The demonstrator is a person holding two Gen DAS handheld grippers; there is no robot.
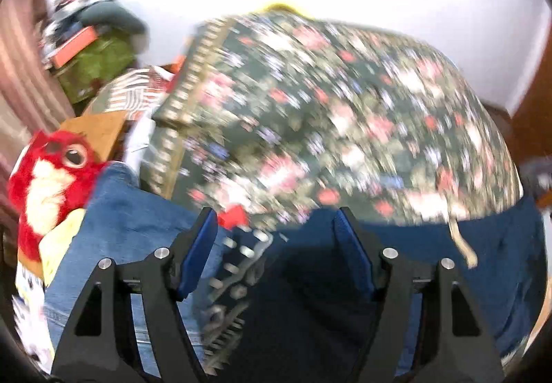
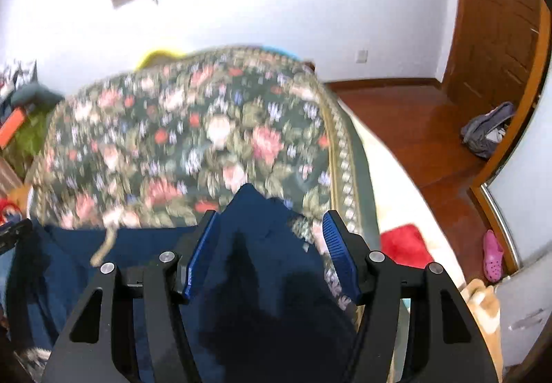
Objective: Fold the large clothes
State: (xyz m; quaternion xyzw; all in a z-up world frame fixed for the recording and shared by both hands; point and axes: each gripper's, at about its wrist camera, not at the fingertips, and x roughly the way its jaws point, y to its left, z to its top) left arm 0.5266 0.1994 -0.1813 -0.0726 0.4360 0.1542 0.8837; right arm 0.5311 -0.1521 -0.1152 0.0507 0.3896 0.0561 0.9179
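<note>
Standing apart, the left gripper's (image 1: 276, 224) jaws frame a navy garment (image 1: 431, 262) without pressing it; a patterned fabric strip (image 1: 238, 276) runs between them. The right gripper's (image 2: 270, 226) jaws also stand apart, with a raised fold of the same garment (image 2: 248, 245) between them; whether the pads touch it I cannot tell. The garment fills the lower part of both views, spread on a floral bedspread (image 2: 179, 127). In the left view, jeans (image 1: 131, 217) lie at lower left, beside a red plush toy (image 1: 51, 172). In the right view, wooden floor (image 2: 414, 127) sits at right, a pink shoe (image 2: 491, 257) lower right.
</note>
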